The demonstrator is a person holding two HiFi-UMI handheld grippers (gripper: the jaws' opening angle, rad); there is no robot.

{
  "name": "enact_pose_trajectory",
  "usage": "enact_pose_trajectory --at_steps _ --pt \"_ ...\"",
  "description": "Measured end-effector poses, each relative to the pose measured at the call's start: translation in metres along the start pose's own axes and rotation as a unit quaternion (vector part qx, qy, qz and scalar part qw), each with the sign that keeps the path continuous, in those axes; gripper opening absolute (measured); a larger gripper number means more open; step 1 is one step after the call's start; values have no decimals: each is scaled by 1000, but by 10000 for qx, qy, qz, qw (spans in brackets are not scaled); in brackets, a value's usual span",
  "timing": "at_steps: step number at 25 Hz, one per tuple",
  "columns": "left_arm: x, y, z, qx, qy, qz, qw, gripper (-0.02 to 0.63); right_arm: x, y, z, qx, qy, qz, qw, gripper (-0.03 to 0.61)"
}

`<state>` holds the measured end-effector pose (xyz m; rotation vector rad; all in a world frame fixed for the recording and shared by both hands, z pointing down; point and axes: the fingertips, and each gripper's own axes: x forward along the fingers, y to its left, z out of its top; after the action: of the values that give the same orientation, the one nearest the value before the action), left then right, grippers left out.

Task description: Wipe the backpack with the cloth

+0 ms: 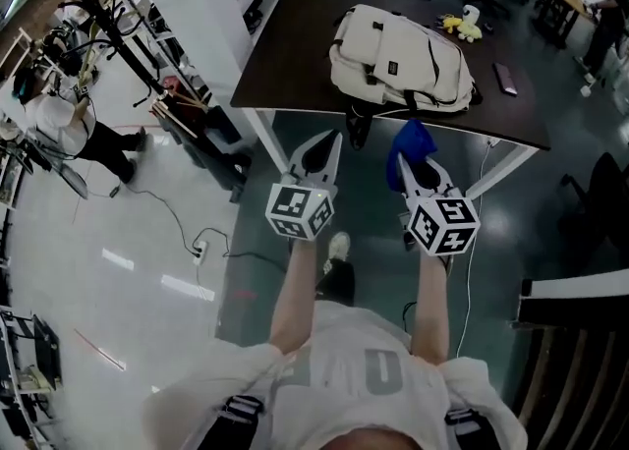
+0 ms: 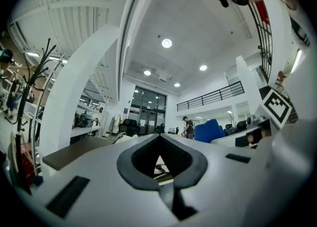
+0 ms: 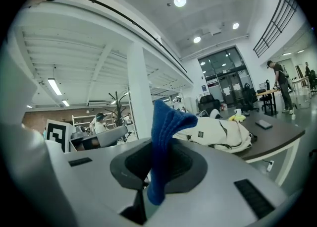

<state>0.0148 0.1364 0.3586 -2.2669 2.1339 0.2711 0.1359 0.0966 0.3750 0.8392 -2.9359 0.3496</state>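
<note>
A cream backpack [image 1: 398, 57] with black straps lies on the dark table [image 1: 285, 55], and shows in the right gripper view as a pale heap [image 3: 218, 133]. My right gripper [image 1: 403, 161] is shut on a blue cloth [image 1: 412, 140], which sticks up between its jaws [image 3: 164, 137]. It hangs short of the table's near edge, below the backpack. My left gripper [image 1: 324, 148] is shut and holds nothing, level with the right one and also off the table. In the left gripper view the jaws meet in a closed seam with the table beyond.
A yellow toy and white cup [image 1: 462, 26] and a dark flat device [image 1: 505, 78] lie on the table past the backpack. A rack with gear and a person [image 1: 69, 119] stand to the left. Another person [image 1: 604, 21] stands far right. Cables [image 1: 187, 232] run over the floor.
</note>
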Motion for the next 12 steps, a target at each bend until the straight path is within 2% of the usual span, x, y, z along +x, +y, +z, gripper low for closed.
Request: enact_pose_trajectory --at_steps 7,12 --pt "96 142 5 -247 -238 256 9991 2 175 -17 18 -29 149 274 9995 43" --pt "139 192 -19 -279 -65 303 9991 2 266 -34 -15 435 510 487 9966 43"
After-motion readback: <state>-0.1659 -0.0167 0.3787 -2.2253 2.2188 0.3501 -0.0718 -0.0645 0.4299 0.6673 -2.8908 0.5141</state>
